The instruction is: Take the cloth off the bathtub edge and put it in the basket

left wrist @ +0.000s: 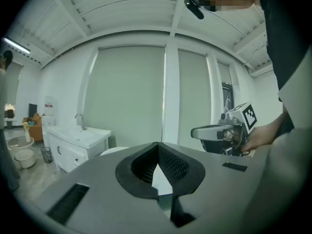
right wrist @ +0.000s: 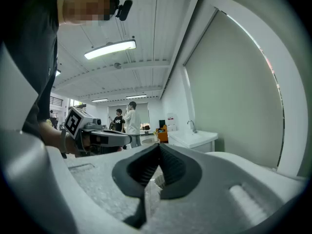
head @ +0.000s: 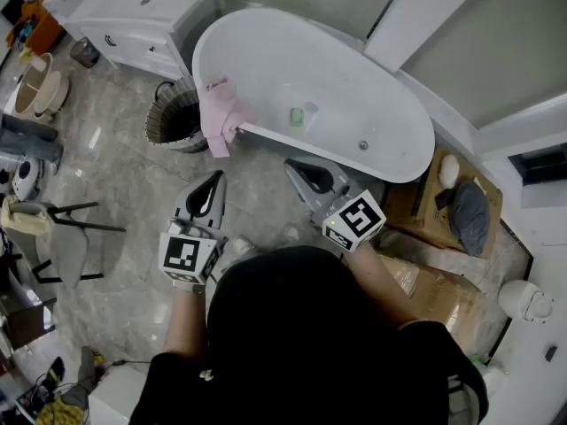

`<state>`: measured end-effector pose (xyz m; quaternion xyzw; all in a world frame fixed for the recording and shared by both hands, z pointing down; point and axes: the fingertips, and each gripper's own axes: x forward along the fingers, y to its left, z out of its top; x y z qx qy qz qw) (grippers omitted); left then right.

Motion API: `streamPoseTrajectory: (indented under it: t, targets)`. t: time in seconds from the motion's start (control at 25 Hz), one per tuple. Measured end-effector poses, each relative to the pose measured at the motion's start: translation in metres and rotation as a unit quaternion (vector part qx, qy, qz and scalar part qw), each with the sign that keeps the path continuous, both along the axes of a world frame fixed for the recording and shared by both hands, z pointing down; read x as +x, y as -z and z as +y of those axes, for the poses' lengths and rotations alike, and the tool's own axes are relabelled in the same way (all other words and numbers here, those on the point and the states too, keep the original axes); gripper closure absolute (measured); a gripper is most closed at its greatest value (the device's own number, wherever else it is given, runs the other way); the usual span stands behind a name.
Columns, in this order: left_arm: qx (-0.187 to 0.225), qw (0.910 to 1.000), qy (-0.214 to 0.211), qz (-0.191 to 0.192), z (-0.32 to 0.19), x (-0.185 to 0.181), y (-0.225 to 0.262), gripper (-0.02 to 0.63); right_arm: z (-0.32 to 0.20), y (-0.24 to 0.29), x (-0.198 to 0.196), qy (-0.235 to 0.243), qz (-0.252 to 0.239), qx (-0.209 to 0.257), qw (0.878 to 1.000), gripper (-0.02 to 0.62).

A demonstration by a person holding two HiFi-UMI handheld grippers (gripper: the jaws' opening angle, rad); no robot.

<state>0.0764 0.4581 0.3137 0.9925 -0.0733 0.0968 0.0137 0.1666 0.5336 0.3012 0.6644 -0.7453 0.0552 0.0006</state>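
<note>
A pink cloth [head: 220, 115] hangs over the left rim of the white bathtub [head: 266, 51]. A dark woven basket [head: 171, 118] stands on the floor right beside it, to the left. Both grippers are held level in front of the person, short of the tub and apart from the cloth. My left gripper [head: 216, 178] [left wrist: 158, 145] has its jaws together with nothing between them. My right gripper [head: 291, 165] [right wrist: 158, 146] is likewise shut and empty. Each gripper view shows the other gripper off to one side; the cloth and basket are in neither.
A white vanity [head: 151, 16] with a sink [left wrist: 78, 133] stands left of the tub. A chair [head: 62, 237] is at the left; a wooden crate [head: 461, 206] and cardboard boxes [head: 434, 282] are at the right. Two people [right wrist: 124, 123] stand far off.
</note>
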Motion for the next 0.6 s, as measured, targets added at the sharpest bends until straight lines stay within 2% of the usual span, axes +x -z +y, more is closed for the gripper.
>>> streamPoseTrajectory:
  t: [0.24, 0.44, 0.6]
  targets:
    - [0.006, 1.0000, 0.001, -0.006, 0.015, 0.023, 0.003, 0.594, 0.011, -0.002, 0.020, 0.008, -0.013, -0.001, 1.000, 0.601]
    - [0.008, 0.9997, 0.016, -0.015, 0.027, 0.042, -0.001, 0.594, 0.023, -0.008, 0.040, 0.026, -0.045, 0.004, 0.999, 0.600]
    - [0.008, 0.9990, 0.032, -0.030, 0.036, 0.051, -0.010, 0.594, 0.029, -0.017, 0.057, 0.033, -0.049, 0.002, 0.998, 0.598]
